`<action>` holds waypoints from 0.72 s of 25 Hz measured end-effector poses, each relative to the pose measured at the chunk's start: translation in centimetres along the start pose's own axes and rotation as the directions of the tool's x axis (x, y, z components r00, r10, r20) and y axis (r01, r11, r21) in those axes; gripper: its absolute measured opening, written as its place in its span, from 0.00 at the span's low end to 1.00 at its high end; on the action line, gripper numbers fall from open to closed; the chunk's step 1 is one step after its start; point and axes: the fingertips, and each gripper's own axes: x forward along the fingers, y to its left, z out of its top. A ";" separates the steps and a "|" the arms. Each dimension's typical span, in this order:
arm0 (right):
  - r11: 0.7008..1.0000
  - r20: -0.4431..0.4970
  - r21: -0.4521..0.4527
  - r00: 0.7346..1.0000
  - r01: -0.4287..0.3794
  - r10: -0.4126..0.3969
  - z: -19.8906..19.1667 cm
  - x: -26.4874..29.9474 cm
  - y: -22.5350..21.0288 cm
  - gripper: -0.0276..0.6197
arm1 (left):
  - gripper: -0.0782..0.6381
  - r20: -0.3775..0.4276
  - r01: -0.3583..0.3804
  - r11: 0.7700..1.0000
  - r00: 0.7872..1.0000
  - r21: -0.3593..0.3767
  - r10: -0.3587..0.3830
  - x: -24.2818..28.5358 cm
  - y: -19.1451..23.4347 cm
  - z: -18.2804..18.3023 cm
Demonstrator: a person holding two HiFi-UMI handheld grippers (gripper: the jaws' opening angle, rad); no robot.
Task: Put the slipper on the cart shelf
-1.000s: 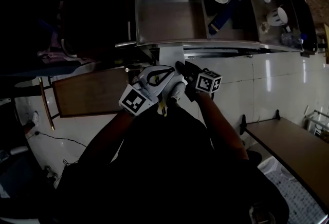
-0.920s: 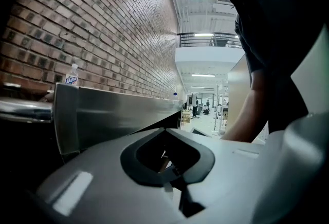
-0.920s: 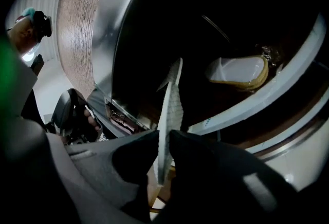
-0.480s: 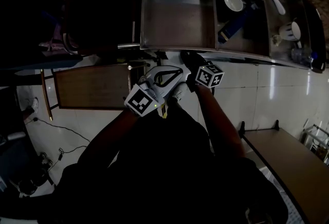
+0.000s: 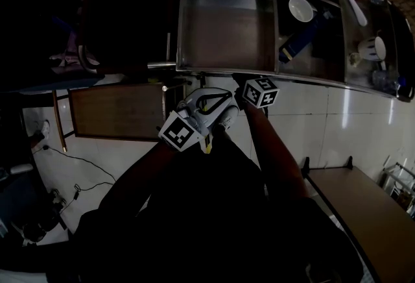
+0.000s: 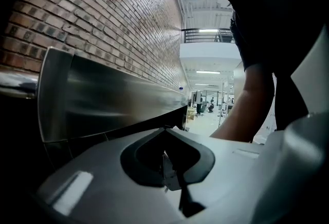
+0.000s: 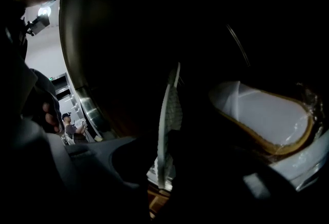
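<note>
While the right tool (image 7: 172, 130) pinches the slipper (image 7: 262, 115) just short of the cart shelf (image 5: 224, 35) and the left tool (image 6: 177, 182) hangs closed and empty, best clear the rim, then lower it flat before release.

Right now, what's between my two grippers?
The slipper. The head view shows its white upper between the left gripper and the right gripper, close to both.
</note>
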 end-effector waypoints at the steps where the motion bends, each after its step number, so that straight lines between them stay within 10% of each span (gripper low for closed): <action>1: 1.000 0.003 -0.013 1.000 0.008 -0.008 0.1 0.1 -0.2 0.14 | 0.11 -0.001 -0.002 1.000 1.000 -0.001 0.002 0.0 0.0 -0.1; 18: 0.982 0.023 -0.127 0.990 0.137 -0.136 0.7 1.0 -2.1 0.15 | 0.11 -0.014 -0.038 0.999 0.999 -0.031 0.038 -0.2 0.7 -1.4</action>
